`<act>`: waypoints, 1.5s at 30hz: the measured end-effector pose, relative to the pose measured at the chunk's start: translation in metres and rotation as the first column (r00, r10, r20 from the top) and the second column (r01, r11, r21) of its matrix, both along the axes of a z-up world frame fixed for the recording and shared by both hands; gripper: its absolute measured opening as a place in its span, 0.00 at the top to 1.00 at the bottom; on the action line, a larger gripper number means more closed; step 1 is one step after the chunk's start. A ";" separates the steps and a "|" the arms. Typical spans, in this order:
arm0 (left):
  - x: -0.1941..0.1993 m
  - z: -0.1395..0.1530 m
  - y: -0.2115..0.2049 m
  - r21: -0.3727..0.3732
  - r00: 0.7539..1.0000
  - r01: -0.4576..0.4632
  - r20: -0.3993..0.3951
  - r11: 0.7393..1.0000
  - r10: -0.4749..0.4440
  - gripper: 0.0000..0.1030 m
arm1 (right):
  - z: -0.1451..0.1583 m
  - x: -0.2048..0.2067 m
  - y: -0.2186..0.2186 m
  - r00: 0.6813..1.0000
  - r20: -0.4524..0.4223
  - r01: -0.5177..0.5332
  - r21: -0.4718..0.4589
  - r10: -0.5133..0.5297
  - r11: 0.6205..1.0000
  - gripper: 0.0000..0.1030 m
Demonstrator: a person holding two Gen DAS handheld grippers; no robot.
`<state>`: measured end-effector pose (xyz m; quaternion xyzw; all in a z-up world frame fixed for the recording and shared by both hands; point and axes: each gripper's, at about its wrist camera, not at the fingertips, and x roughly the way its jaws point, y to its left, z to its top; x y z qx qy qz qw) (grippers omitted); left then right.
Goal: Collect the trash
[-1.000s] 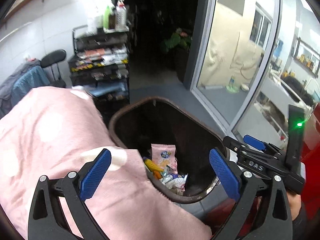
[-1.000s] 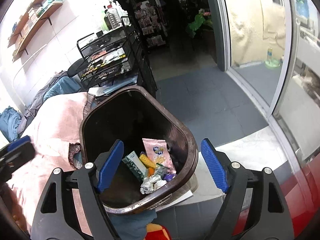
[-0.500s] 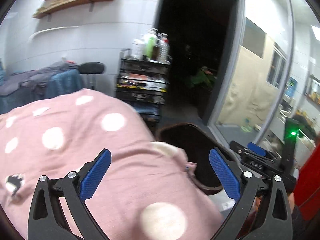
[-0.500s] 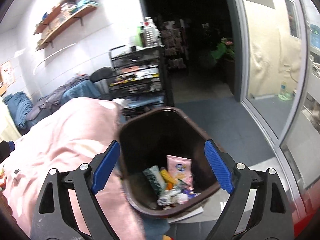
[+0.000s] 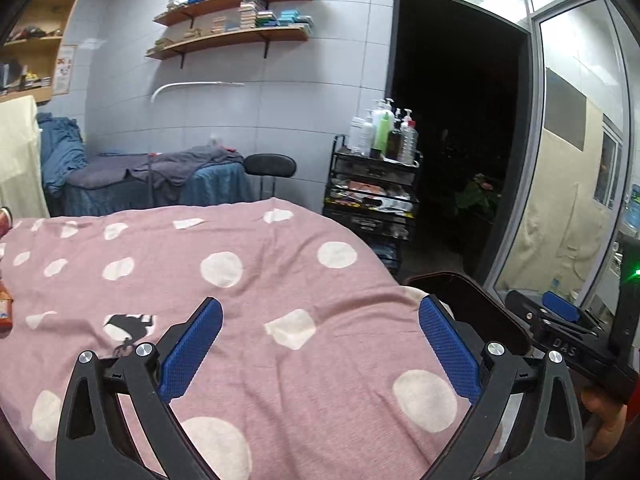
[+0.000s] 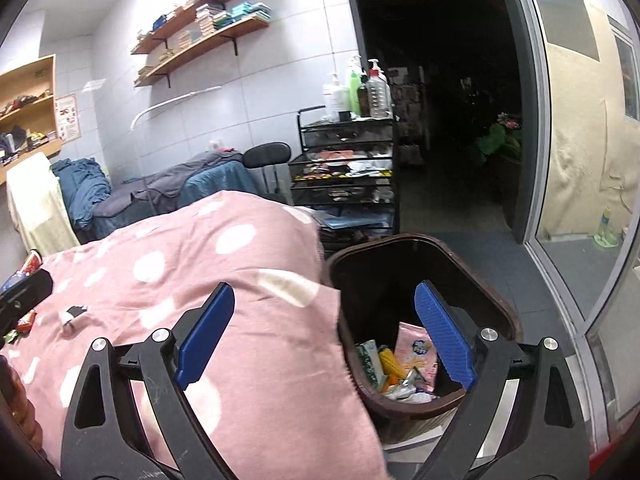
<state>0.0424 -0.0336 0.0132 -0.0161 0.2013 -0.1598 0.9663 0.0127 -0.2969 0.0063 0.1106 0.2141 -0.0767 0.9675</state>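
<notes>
A pink dotted blanket [image 6: 224,280] covers the bed and fills the foreground, its edge pressing against the bin [image 6: 496,312]. The brown bin stands upright, mouth up, beside the bed, wrappers [image 6: 404,364] piled in its bottom. Behind stands a black cart [image 6: 344,184]. Right tongs [image 6: 326,338] have just been opening, nothing between them; left tongs [image 5: 320,350] are spread, empty, over the blanket.
</notes>
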 end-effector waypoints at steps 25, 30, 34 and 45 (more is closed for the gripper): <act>-0.035 0.001 0.007 0.039 0.994 -0.046 0.105 0.998 0.042 0.05 | 0.012 -0.049 0.045 0.993 0.100 -0.059 -0.059 0.065 0.996 0.05; -0.036 0.001 0.006 0.041 0.994 -0.044 0.103 0.998 0.039 0.05 | 0.013 -0.053 0.045 0.991 0.112 -0.060 -0.058 0.066 0.997 0.05; -0.036 0.001 0.006 0.040 0.994 -0.048 0.101 0.998 0.044 0.05 | 0.014 -0.053 0.046 0.991 0.109 -0.066 -0.058 0.072 0.996 0.05; -0.037 -0.003 0.006 0.047 0.994 -0.060 0.092 0.997 0.055 0.05 | 0.015 -0.053 0.048 0.991 0.107 -0.071 -0.063 0.078 0.995 0.05</act>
